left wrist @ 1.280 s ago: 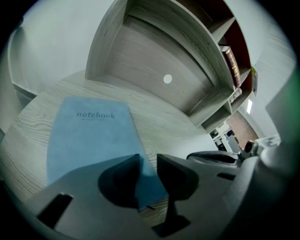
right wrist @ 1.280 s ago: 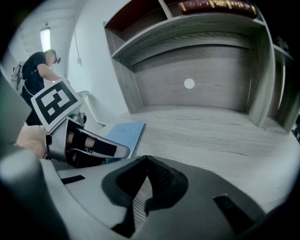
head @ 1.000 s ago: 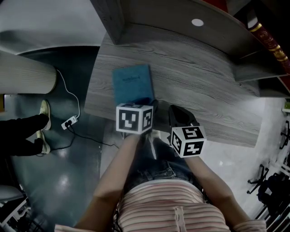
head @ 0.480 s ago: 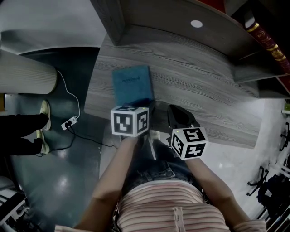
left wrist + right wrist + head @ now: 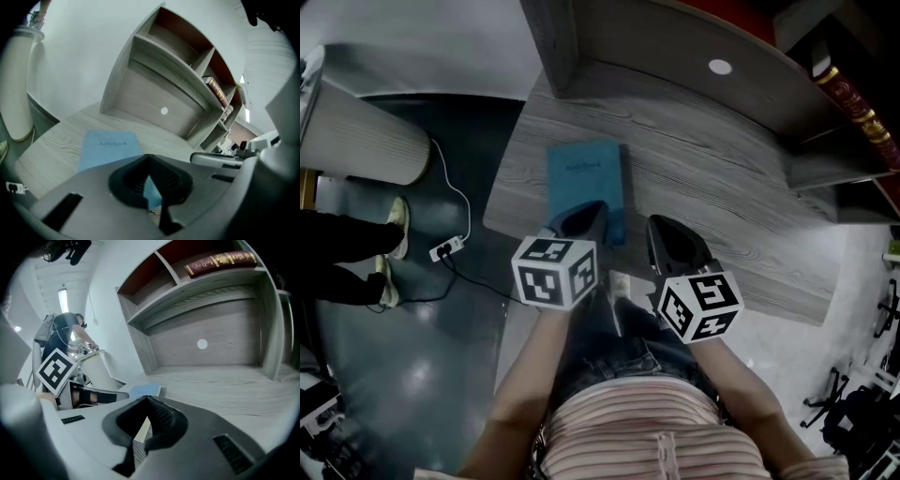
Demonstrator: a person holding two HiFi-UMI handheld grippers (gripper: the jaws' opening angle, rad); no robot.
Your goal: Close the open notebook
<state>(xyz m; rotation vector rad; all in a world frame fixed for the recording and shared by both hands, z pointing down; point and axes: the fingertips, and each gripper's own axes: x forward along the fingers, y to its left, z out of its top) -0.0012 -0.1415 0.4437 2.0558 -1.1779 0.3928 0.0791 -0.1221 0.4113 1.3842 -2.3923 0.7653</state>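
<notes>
**Head view:** The thin blue soft-cover notebook [image 5: 586, 178] lies shut, cover up, on the grey wood-grain desk [image 5: 722, 178], close to its front edge. The left gripper [image 5: 581, 214], grey with a black-and-white marker cube, hangs over the notebook's near end. The right gripper [image 5: 667, 234] hangs just beside it, over bare desk.

**Left gripper view:** Its 2 jaws have just been closing and now meet at the tips with nothing between them. The notebook [image 5: 110, 145] lies flat beyond, title up, seemingly clear of the pads.

**Right gripper view:** These 2 jaws also stand together, empty. A corner of the notebook [image 5: 146, 390] shows past them to the left.

On this evidence the closing itself looks done, and the step in hand is the pull-back. The next move calls for little: carry both tools clear without brushing the cover open.
</notes>
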